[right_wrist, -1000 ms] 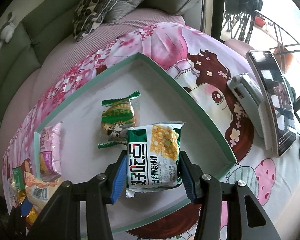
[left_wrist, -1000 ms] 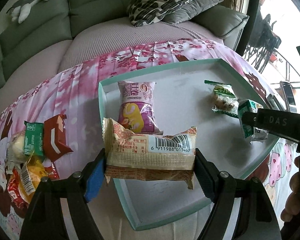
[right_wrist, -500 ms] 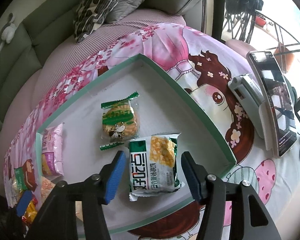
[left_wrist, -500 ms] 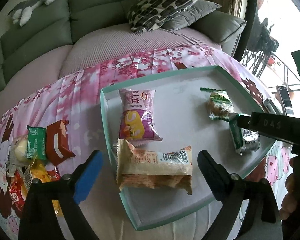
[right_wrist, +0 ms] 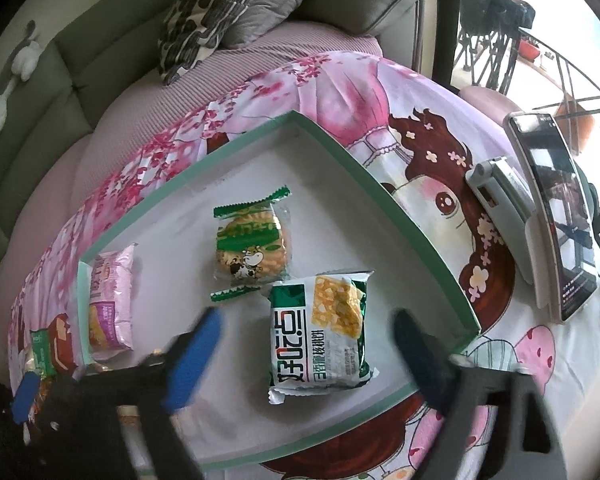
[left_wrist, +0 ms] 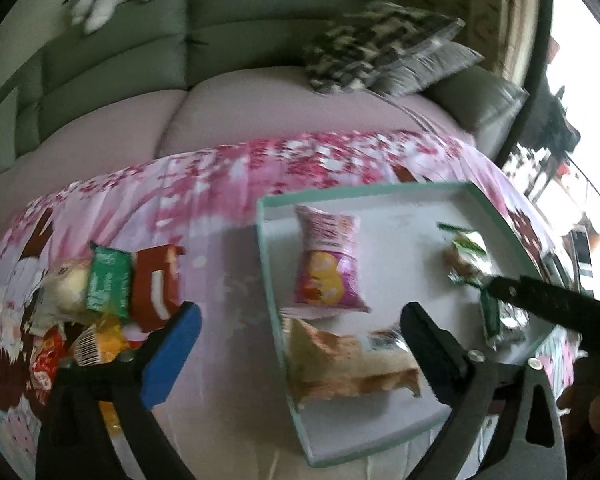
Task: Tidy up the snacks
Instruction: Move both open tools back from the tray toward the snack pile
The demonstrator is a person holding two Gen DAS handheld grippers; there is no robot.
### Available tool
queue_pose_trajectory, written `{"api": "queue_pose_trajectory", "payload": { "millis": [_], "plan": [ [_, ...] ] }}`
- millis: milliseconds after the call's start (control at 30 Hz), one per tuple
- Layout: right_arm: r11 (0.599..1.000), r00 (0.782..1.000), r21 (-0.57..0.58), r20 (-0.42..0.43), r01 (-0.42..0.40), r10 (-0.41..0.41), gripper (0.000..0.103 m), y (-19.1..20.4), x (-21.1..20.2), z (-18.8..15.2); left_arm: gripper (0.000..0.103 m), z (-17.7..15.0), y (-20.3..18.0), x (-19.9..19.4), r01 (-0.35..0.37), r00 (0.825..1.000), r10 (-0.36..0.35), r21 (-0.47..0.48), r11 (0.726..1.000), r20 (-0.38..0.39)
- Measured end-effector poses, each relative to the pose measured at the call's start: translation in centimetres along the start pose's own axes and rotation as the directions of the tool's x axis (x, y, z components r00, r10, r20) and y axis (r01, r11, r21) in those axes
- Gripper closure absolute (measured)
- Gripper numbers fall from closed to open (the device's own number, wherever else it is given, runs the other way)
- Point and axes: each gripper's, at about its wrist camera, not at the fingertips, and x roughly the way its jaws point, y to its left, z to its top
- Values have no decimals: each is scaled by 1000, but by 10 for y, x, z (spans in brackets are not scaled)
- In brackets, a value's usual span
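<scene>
On the pink cherry-blossom cloth (right_wrist: 332, 80) spread over the sofa seat sits a shallow white tray with a mint-green rim (right_wrist: 384, 188), and four snack packets lie flat in it. Both grippers have just been opening. The left gripper (left_wrist: 300, 340) now stands wide, its blue pad out over the cloth to the left of the tray and its dark pad above the tray floor; the beige packet with a barcode (left_wrist: 352, 364) lies loose between them in the tray's near left corner, touched by neither pad. Just behind it rests a pink and purple packet (left_wrist: 328, 264).

The right gripper (right_wrist: 306, 350) is spread just as wide above the tray's near right side. The green and white walnut-cake packet (right_wrist: 320, 332) lies flat between its fingers, clear of both. Just beyond that packet, and almost touching it, is a round biscuit in a green-edged clear wrapper (right_wrist: 252, 248).

Off the tray, on the cloth to the left, a small heap of unsorted snacks (left_wrist: 100, 300) waits: a green packet, a red one, a yellow one and a pale round bun. A phone on a white stand (right_wrist: 552, 216) is propped on the cloth to the right of the tray.
</scene>
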Motion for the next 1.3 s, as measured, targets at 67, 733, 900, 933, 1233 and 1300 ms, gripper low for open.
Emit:
{"api": "queue_pose_trajectory", "payload": {
  "millis": [67,733,900,933,1233,1300],
  "plan": [
    [1000,1000,-12,19,-4,4,0,2,-2,0,2,2,10,-1,-26,1000,26,-38,999,11],
    [997,1000,-80,17,-17,18,0,21,-2,-3,2,-7,77,11,-203,978,180,-261,944,-109],
    [994,999,-106,33,-17,21,0,34,-6,-5,2,-9,94,3,-222,974,197,-316,922,-108],
    [993,999,-115,35,-25,30,0,38,-7,-6,2,-9,100,1,-233,972,210,-330,915,-106],
    [968,995,-233,21,-95,102,0,89,-11,-21,2,-18,167,-21,-355,933,335,-466,810,-129],
    [960,994,-262,14,-98,105,0,101,-11,-26,2,-21,180,-25,-374,925,352,-482,792,-139]
  ]
}}
